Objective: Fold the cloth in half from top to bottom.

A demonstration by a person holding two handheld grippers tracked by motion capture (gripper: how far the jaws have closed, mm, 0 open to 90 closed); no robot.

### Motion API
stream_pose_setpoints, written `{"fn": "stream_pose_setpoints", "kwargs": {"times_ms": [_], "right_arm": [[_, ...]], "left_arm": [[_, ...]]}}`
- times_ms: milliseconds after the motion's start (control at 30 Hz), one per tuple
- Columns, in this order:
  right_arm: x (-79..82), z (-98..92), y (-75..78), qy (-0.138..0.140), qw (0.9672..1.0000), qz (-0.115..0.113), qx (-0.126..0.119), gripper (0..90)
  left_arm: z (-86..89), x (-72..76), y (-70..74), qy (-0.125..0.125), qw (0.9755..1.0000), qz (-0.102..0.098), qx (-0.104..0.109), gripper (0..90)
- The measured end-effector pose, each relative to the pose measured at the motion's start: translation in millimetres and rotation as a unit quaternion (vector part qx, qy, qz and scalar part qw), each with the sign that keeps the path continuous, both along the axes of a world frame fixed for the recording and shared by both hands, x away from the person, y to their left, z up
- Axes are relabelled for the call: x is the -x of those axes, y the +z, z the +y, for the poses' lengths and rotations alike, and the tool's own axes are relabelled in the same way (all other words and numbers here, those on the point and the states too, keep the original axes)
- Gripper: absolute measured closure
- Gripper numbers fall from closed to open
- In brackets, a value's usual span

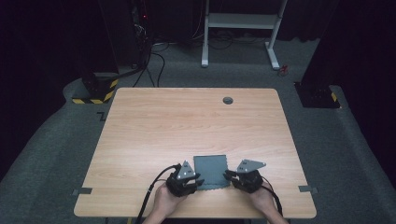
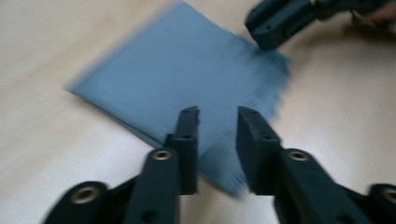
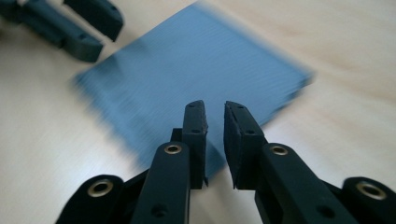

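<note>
Two hand-held grippers (image 1: 200, 179) (image 1: 227, 175) flanking cloth (image 1: 211, 170)

A grey cloth (image 1: 211, 169) lies flat on the wooden table (image 1: 187, 126) at six o'clock — the left gripper (image 1: 198, 181) at its seven o'clock corner, the right gripper (image 1: 228, 175) at its five o'clock corner. A round grommet (image 1: 228, 100) sits at twelve.

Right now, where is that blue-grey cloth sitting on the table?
In the high view the cloth lies flat near the table's front edge, a little right of centre, between the left gripper and the right gripper.
</note>
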State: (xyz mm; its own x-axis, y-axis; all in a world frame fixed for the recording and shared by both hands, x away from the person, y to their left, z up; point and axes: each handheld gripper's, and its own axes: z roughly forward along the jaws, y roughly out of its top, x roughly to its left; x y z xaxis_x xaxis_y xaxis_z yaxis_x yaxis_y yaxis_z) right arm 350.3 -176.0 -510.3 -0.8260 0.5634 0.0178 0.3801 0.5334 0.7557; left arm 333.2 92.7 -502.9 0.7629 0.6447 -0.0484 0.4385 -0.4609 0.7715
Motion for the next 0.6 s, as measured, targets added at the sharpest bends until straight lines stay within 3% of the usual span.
{"fn": "stream_pose_setpoints", "kwargs": {"times_ms": [100,167,233,300,367,433,500,600], "right_arm": [[-28.7,2.9,2.9,-0.063,0.9978,0.009,-0.016,70.7],[-47.2,7.3,2.3,-0.09,0.9956,0.014,-0.021,68.9],[-62.5,13.0,0.3,-0.106,0.9941,0.02,-0.014,65.1],[-71.8,16.9,-2.3,-0.112,0.9929,0.04,-0.011,63.3],[-77.0,19.5,-5.4,-0.103,0.9934,0.051,0.001,67.4],[-76.7,22.2,-7.0,-0.088,0.9949,0.048,0.01,77.1],[-75.6,24.1,-6.1,-0.075,0.9959,0.049,0.015,85.9],[-75.0,25.4,-5.2,-0.066,0.9968,0.039,0.023,88.3]], "left_arm": [[0.8,-29.0,-0.5,0.073,0.9973,0.005,-0.013,56.9],[3.9,-51.9,-3.7,0.121,0.9921,0.029,-0.012,52.2],[6.2,-65.5,-6.6,0.137,0.9894,0.046,-0.016,50.1],[5.2,-71.7,-9.4,0.138,0.9884,0.056,-0.032,50.2],[1.5,-73.0,-9.4,0.125,0.9897,0.053,-0.045,52.2],[-1.3,-72.8,-8.1,0.111,0.9911,0.051,-0.053,60.1],[-3.1,-72.0,-7.9,0.097,0.9925,0.058,-0.046,73.1],[-7.1,-71.7,-6.6,0.079,0.9939,0.052,-0.056,86.8]]}}
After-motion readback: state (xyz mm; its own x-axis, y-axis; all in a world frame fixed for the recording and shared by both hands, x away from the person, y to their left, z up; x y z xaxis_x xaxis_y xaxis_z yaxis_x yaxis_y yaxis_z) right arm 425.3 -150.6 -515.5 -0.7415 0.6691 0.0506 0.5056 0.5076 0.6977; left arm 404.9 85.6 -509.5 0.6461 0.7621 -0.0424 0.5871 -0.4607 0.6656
